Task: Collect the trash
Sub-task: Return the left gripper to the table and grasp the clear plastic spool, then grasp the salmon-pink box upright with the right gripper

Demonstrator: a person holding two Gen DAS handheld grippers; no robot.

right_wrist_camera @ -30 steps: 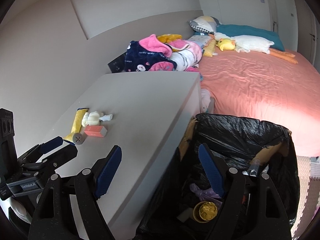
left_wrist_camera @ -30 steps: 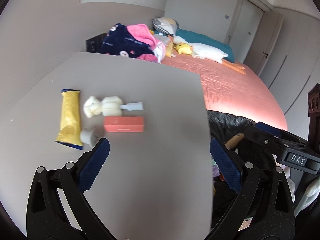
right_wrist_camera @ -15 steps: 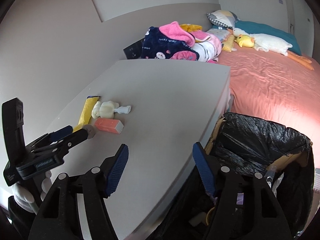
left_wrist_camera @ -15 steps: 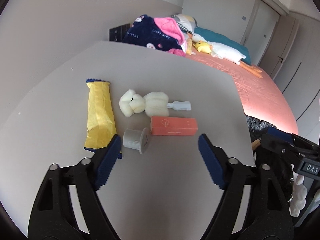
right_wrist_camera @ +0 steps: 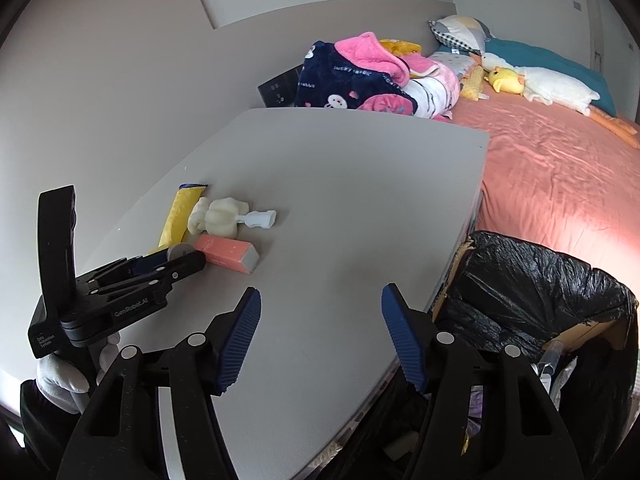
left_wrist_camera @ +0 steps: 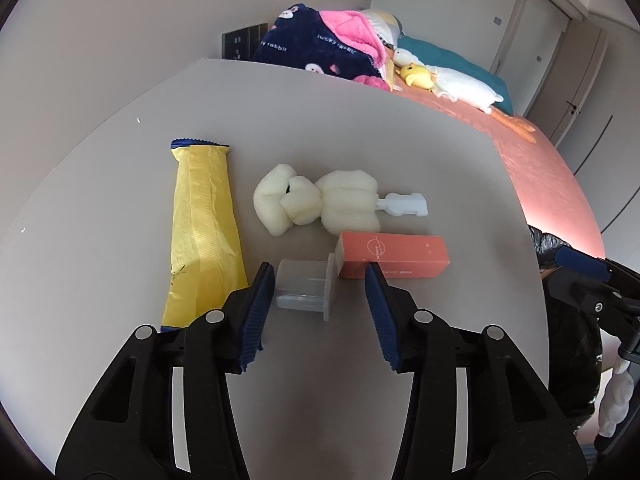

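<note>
On the grey table (left_wrist_camera: 360, 128) lie a yellow wrapper (left_wrist_camera: 202, 232), a cream sponge brush (left_wrist_camera: 320, 204), an orange box (left_wrist_camera: 390, 254) and a small translucent plastic cap (left_wrist_camera: 306, 290). My left gripper (left_wrist_camera: 318, 280) is open, its fingers on either side of the cap without touching it. The same items show in the right wrist view: wrapper (right_wrist_camera: 176, 216), brush (right_wrist_camera: 222, 216), box (right_wrist_camera: 228, 254). My right gripper (right_wrist_camera: 320, 320) is open and empty above the table's near edge, beside the black-lined trash bin (right_wrist_camera: 532, 292).
A bed with a salmon sheet (right_wrist_camera: 560, 168) lies beyond the table, with piled blankets (right_wrist_camera: 360, 76) and plush toys (right_wrist_camera: 540, 84). The bin holds several bits of trash. A wall runs along the table's left side.
My left gripper has moved forward over the table until its fingers flank the plastic cap. My right gripper has swung left, from over the bin toward the table.
</note>
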